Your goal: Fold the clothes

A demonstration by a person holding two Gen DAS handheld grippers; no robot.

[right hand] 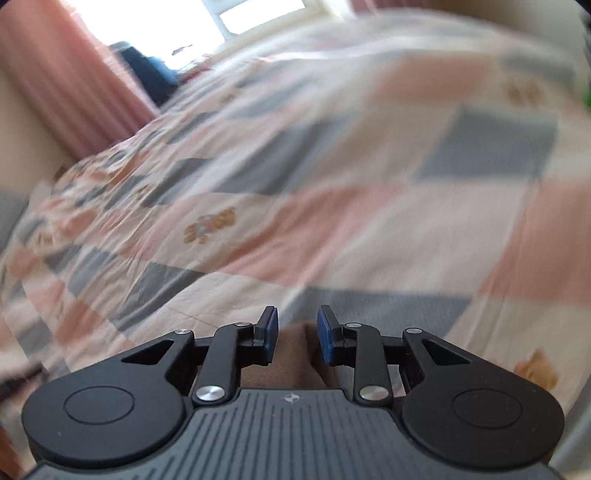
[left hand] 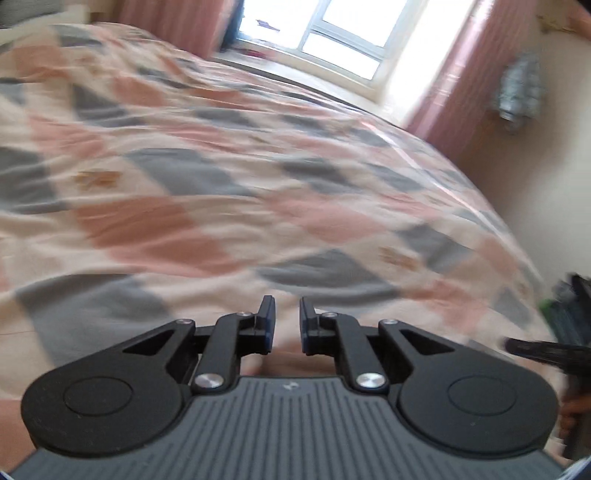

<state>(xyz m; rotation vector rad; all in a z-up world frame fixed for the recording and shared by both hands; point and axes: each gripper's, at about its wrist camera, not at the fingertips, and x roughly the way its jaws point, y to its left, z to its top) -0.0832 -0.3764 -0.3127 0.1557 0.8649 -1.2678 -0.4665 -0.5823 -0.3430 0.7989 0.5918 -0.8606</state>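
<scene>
Apparently at the very start, or between two garments: no folded piece anywhere in either view, so all folding seems left to do. Left gripper [left hand: 287, 325] empty, blue pads apart with a narrow gap, above the checked bedcover [left hand: 207, 177]. Right gripper [right hand: 297, 334] with pads also apart, nothing clamped; a brown patch [right hand: 291, 354] low between them, perhaps the garment, perhaps not, too blurred to tell. No clear garment visible otherwise. Bedcover in pink, grey and cream squares with small bears, wrinkled. Window [left hand: 332, 33] and pink curtains [left hand: 458, 74] behind.
</scene>
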